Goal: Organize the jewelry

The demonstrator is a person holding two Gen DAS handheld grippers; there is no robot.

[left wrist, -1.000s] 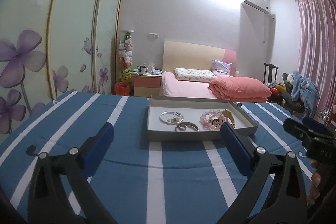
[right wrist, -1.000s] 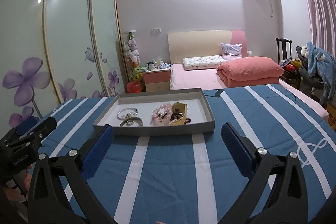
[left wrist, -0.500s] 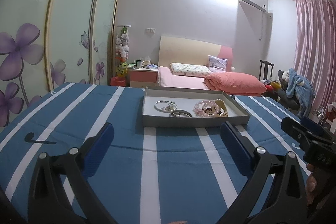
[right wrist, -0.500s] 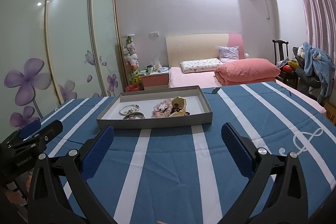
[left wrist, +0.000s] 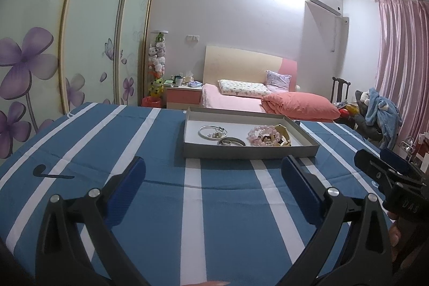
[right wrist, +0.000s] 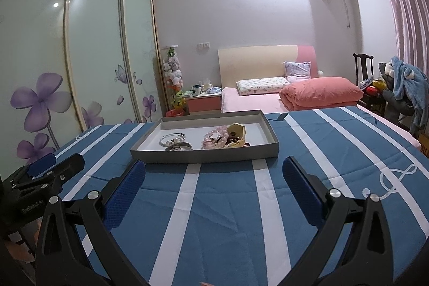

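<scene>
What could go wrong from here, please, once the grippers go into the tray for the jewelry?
1. The pink bead bracelet lies tangled against the yellow piece and dark beads, so a pinch may lift several together.
2. The flat metal ring lies flush on the tray floor, so wide blue pads may slip off it.
3. The shallow grey tray sits loose on a soft striped cloth and a nudge could shift it.
</scene>
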